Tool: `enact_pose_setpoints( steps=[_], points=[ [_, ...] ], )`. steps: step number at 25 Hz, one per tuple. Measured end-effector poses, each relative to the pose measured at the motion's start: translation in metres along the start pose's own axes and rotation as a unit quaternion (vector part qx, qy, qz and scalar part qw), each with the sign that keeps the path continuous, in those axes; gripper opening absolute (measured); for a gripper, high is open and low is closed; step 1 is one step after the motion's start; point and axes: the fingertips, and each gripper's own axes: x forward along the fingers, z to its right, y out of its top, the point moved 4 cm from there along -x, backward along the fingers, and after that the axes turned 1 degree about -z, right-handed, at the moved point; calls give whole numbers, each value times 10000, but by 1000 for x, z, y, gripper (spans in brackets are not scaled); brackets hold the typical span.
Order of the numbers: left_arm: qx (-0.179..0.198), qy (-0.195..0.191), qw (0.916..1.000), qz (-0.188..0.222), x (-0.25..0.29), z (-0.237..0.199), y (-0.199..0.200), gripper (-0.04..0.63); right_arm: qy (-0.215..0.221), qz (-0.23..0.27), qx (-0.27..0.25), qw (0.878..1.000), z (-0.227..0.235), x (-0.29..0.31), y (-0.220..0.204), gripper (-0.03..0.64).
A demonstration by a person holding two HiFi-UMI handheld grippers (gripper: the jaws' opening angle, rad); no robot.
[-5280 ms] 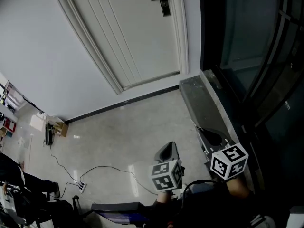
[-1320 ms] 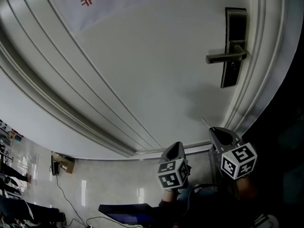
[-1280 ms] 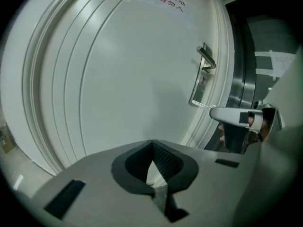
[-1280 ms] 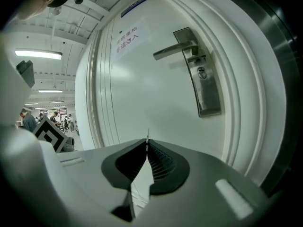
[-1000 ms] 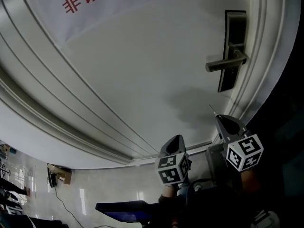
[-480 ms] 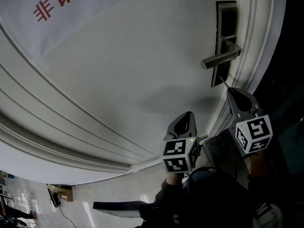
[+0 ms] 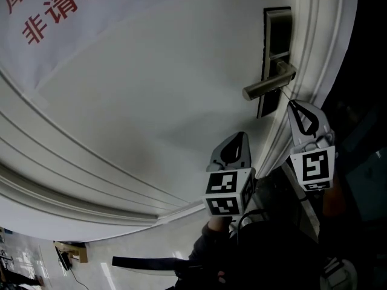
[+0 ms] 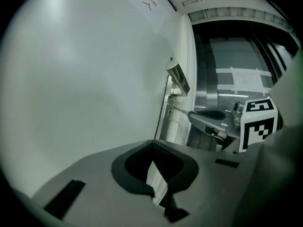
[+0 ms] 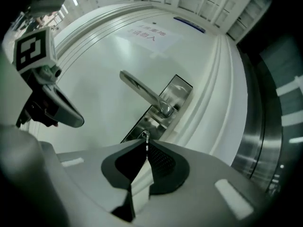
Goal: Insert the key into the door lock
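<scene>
A white door [image 7: 151, 83] carries a dark metal lock plate [image 7: 276, 38] with a lever handle [image 7: 266, 86]. My right gripper [image 7: 294, 106] is shut on a thin metal key [image 7: 284, 93] that points at the plate just below the handle. In the right gripper view the key [image 9: 146, 137] juts from the right gripper [image 9: 144, 143], its tip at the lower lock plate [image 9: 142, 122] under the handle [image 9: 139, 91]; contact is unclear. My left gripper [image 7: 237, 142] hangs lower left, shut and holding nothing, a little off the door. From the left gripper [image 8: 152, 144] the key [image 8: 180, 110] shows nearing the plate [image 8: 165, 110].
The moulded white door frame [image 7: 314, 53] runs right of the lock, with dark glass and a metal surround [image 9: 265, 126] beyond it. A paper sign with red characters [image 7: 66, 11] hangs on the door at upper left. Tiled floor and a cable [image 7: 66, 255] show at the bottom left.
The view has closed in on the door. My right gripper has risen with the key from below the lock plate to just under the handle; the left gripper rose alongside.
</scene>
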Motion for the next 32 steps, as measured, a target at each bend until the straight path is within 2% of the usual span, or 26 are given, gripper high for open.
enact_pose_setpoints(
  steps=[3,6,9,12,22,32],
  points=[
    [67,-156,9999,-2,8,6,5,0,-160,-141,-820,9964,-2,1,-4,12],
    [21,-189,9998,50,14,8,9,0,-316,-276,-1549,9870,-6,2,-8,12],
    [-123,-110,9998,-57,20,10,1,0,-402,-395,-2083,9764,-9,5,-10,12],
    [-74,-110,9997,-210,24,13,-7,0,-496,-423,-2506,9659,-10,8,-10,12],
    [-74,-99,9996,-253,25,8,-12,0,-584,-564,-3235,9427,-13,13,-14,12],
    [-55,-318,9986,-423,34,15,-21,0,-499,-720,-3607,9286,-13,18,-9,12]
  ],
)
